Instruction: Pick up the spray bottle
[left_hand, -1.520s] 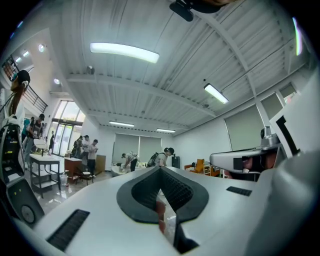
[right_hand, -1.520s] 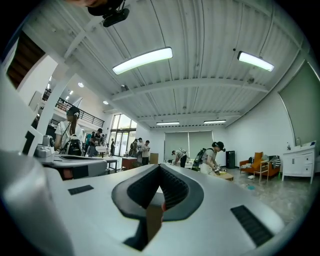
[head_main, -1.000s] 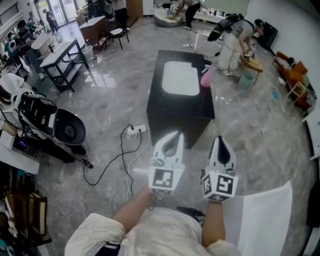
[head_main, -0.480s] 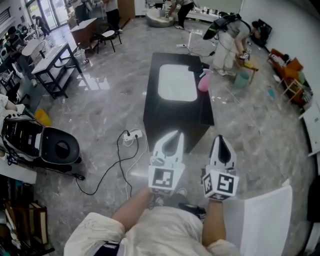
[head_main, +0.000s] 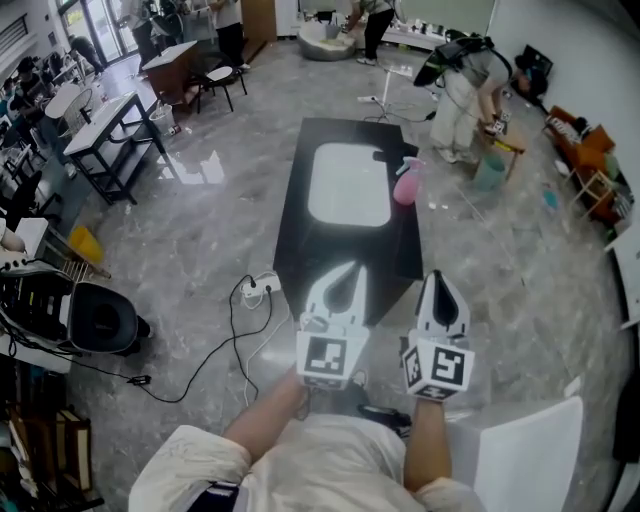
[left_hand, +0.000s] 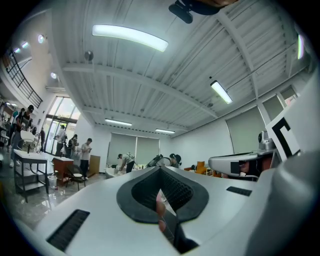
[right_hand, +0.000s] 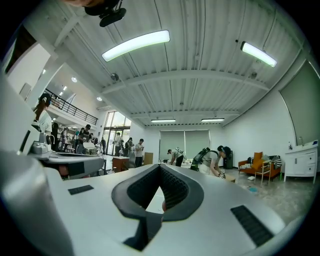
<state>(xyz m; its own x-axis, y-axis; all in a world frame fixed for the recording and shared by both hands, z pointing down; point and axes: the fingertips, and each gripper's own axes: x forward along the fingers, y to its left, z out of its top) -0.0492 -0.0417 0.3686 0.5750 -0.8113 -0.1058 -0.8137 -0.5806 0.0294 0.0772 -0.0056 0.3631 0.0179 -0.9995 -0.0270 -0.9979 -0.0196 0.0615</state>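
The pink spray bottle (head_main: 404, 183) stands upright on a black table (head_main: 300, 215), at the right edge of a white mat (head_main: 348, 183). It is well ahead of both grippers. My left gripper (head_main: 347, 272) and right gripper (head_main: 440, 280) are held side by side in the air in front of the table's near end, pointing toward it. In the left gripper view the left gripper (left_hand: 160, 169) has its jaws meeting at the tip with nothing between them. The right gripper (right_hand: 160, 166) looks the same in its own view.
A power strip (head_main: 258, 287) with a black cable lies on the marble floor left of the table's near end. A white board (head_main: 520, 458) sits at the lower right. A person (head_main: 465, 85) bends over beyond the table; desks (head_main: 110, 125) line the left.
The table and the pink bottle have drawn closer and lower in the head view as the person walked toward them. Both grippers keep the same pose, side by side and shut.
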